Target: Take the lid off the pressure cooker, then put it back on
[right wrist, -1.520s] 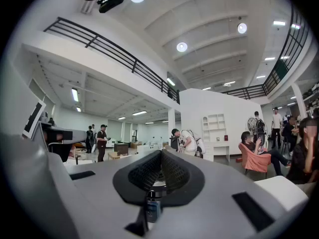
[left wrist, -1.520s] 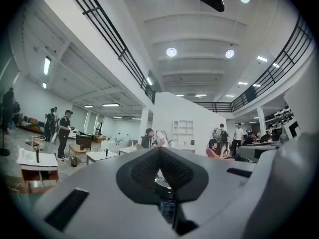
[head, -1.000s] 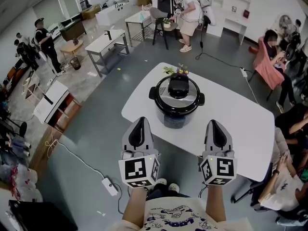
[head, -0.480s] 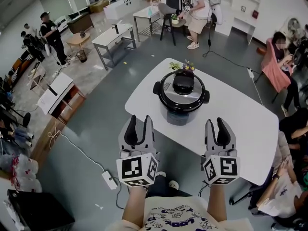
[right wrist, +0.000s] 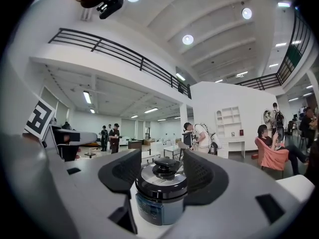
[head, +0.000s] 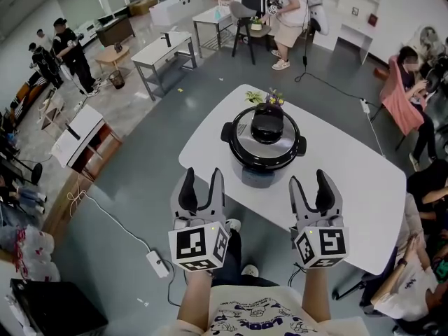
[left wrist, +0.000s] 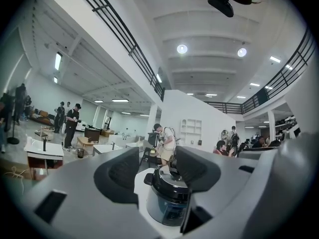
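Both the left gripper (head: pixel 202 180) and the right gripper (head: pixel 309 182) have just been spreading their jaws, nothing between them, held level just short of the pressure cooker (head: pixel 264 161) ahead, lid (head: pixel 264 137) on, seemingly readying a two-sided grab.

White counter (head: pixel 350 180), rounded corners, standing on grey floor (head: pixel 140 166). One pressure cooker (head: pixel 263 161) sits on it, toward the far-left part of the top, lid (head: pixel 264 133) in place. Small sprig of greenery (head: pixel 269 96) at the far edge, just behind the cooker; kind not discernible.
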The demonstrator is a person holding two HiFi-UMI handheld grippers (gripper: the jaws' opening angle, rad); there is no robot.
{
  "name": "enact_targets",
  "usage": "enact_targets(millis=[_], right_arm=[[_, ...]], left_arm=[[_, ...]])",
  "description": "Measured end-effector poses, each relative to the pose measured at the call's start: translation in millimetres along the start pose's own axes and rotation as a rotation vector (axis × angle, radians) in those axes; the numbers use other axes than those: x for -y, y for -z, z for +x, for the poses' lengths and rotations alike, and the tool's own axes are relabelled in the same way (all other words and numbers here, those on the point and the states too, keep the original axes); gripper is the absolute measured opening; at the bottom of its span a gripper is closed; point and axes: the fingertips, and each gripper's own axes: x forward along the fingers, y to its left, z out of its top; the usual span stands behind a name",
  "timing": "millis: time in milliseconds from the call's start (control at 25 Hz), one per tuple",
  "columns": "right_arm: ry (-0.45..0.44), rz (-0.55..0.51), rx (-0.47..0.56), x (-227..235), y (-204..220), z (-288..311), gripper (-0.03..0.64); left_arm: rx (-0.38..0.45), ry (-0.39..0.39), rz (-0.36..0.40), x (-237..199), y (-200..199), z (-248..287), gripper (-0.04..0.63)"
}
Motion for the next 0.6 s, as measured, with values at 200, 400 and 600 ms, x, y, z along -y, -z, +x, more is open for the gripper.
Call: enact_targets(millis=[200, 400, 600], right_arm=[[0.001, -0.008, -0.005, 7, 5, 41, 0.278], [-0.003, -0.015, -0.018, 13, 2, 89, 0.287], [0.007, 0.039, -0.017, 21, 1, 137, 0.290]], left_arm=[[-0.006, 0.023, -0.004, -11, 7, 46, 0.225], [-0.021, 0.050, -0.017, -22, 8, 101, 0.225], [-0.036, 0.088, -0.031, -33, 9, 155, 0.225]])
